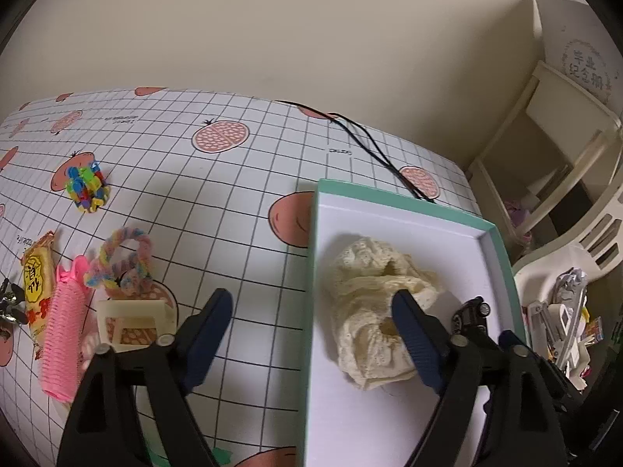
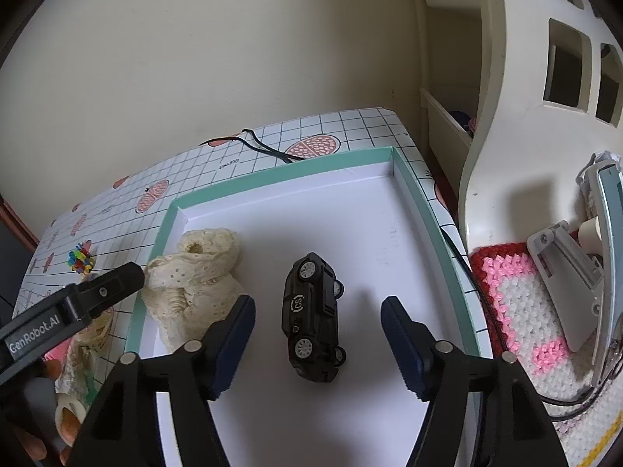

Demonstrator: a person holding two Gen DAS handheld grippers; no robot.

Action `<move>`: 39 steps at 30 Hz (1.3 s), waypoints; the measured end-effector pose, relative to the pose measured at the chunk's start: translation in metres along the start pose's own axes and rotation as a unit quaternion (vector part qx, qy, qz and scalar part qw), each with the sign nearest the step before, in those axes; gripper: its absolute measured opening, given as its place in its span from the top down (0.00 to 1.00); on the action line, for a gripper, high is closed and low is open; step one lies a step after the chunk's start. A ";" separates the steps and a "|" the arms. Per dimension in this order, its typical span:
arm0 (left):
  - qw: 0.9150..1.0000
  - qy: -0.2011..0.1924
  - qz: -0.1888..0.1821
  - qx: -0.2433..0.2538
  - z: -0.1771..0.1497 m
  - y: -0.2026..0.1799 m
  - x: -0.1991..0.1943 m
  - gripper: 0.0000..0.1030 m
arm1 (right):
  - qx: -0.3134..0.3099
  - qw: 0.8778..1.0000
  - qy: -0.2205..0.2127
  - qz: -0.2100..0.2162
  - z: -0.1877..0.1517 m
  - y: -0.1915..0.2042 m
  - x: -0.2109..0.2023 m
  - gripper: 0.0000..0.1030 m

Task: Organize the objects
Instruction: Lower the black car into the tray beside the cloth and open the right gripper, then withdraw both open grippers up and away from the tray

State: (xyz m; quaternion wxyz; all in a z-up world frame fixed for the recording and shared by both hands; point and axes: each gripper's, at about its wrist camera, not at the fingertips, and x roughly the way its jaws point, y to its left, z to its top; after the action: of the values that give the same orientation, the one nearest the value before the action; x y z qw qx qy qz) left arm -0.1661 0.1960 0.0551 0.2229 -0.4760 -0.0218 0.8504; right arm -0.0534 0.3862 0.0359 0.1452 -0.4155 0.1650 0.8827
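Left wrist view: my left gripper point(image 1: 311, 334) is spread wide and holds nothing; it straddles the left wall of the mint-rimmed box point(image 1: 311, 272), one finger over the checked tabletop point(image 1: 218, 194), the other finger over the cream lace cloth point(image 1: 373, 295) inside the box, and I cannot tell if it touches the cloth. Left of the box, on the tabletop, lie a cream plastic frame point(image 1: 132, 323), a twisted pastel pipe-cleaner loop point(image 1: 124, 260), a pink hair roller point(image 1: 64, 334), a yellow snack packet point(image 1: 39, 292) and, farther off, a cluster of coloured beads point(image 1: 87, 188). A black cord point(image 1: 370, 148) runs across the tabletop behind the box. Right wrist view: my right gripper point(image 2: 317, 346) is also wide open and empty, above the white box floor. A black toy car point(image 2: 313, 319) lies on its side on the box floor between the fingers, clear of both. The lace cloth sits in the box's left part, near the left wall, well apart from the car. Right of the box, a crocheted red, pink and white mat point(image 2: 521, 307) lies under a grey clip-like device point(image 2: 564, 284).
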 end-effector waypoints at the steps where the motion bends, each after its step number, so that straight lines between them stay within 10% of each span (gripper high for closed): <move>1: 1.000 -0.001 0.002 -0.001 0.000 0.001 0.000 0.09 | 0.000 1.000 -0.001 -0.001 0.000 0.000 0.000 0.26; 14: 0.999 -0.018 0.040 -0.001 0.000 0.007 0.000 0.00 | 0.001 1.000 -0.005 -0.008 0.000 -0.001 0.000 0.06; 39: 0.999 -0.014 0.046 -0.005 0.000 0.010 -0.003 0.00 | 0.001 1.000 -0.008 -0.022 0.003 0.001 -0.001 0.00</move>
State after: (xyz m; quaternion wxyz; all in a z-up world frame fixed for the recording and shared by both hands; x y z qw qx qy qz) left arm -0.1686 0.1863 0.0549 0.1810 -0.4660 -0.0073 0.8661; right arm -0.0548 0.3868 0.0390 0.1662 -0.4113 0.1556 0.8826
